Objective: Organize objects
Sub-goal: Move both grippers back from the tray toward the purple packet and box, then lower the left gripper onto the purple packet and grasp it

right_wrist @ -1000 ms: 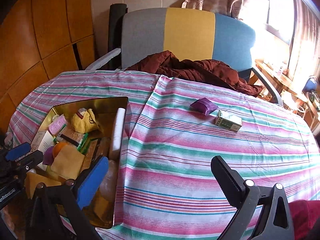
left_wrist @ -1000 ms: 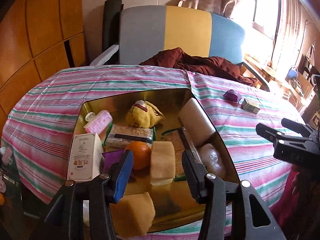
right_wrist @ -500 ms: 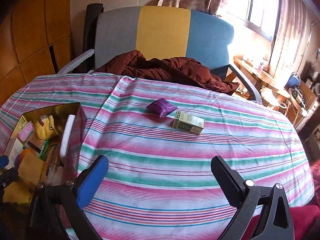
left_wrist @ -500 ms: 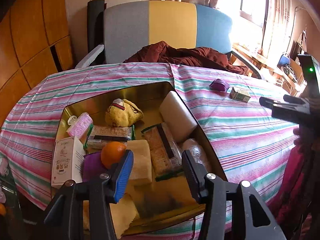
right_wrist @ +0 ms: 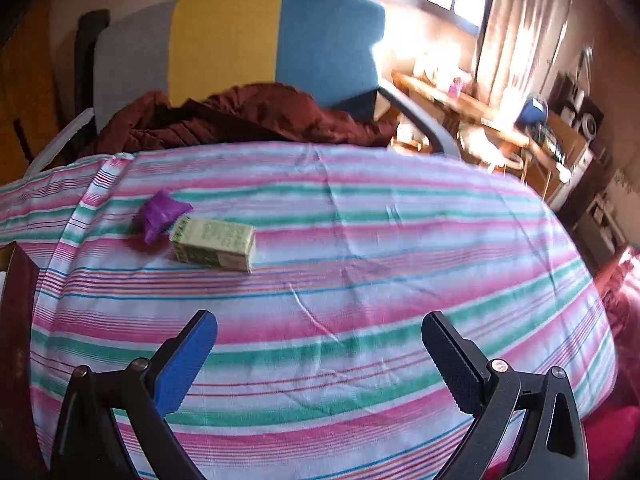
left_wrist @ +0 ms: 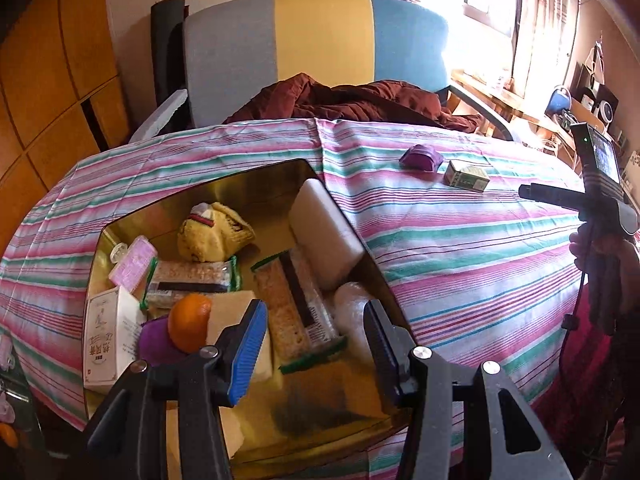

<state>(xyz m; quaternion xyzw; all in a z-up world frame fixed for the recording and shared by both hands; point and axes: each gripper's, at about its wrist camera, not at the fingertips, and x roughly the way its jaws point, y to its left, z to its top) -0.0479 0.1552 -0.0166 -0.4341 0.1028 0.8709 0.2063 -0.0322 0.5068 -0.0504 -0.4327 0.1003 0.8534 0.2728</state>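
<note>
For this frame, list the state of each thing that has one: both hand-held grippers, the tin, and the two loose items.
Left hand-held gripper: open, empty, above the tin.
Right hand-held gripper: open, empty, over the striped cloth.
Gold tin: lidless, crowded with items.
Green box: lying flat, outside the tin.
Purple pouch: crumpled, beside the green box.

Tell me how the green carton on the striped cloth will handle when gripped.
The green carton looks like thin card, so probably light and crushable under firm pads. It lies flat on its long side, so unlikely to roll or tip. The purple pouch touching it may shift.
</note>
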